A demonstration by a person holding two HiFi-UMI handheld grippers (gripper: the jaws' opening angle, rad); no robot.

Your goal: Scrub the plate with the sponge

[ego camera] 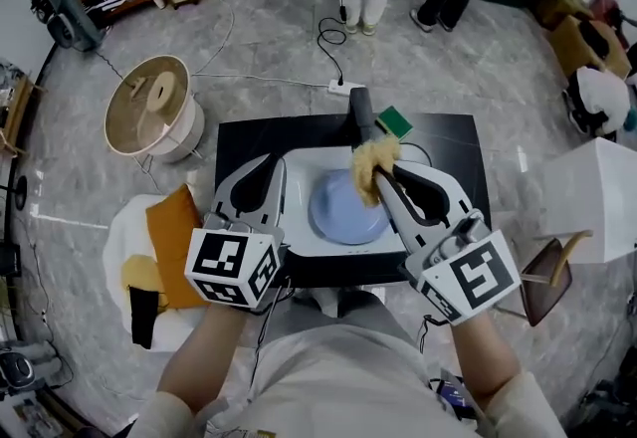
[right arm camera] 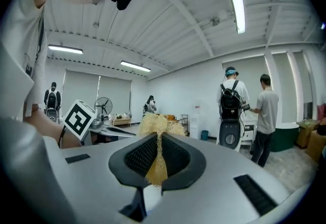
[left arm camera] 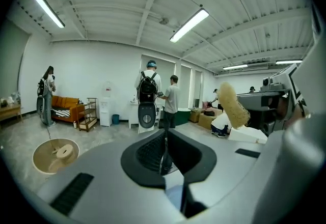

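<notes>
Black table [ego camera: 249, 132] carries a white basin [ego camera: 299, 167]. Blue plate [ego camera: 343, 212] lies flat in the basin, nothing on it. Left gripper [left arm camera: 164, 139]: jaws pressed together, nothing between them. Right gripper [right arm camera: 159, 141]: jaws pinching the yellow mesh sponge [right arm camera: 157, 126], which bunches out past the tips; in the head view it overlaps the plate's far rim.

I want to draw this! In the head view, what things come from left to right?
Round tan-topped white tub → left gripper → round pale-blue plate → big white boxy block.
</notes>
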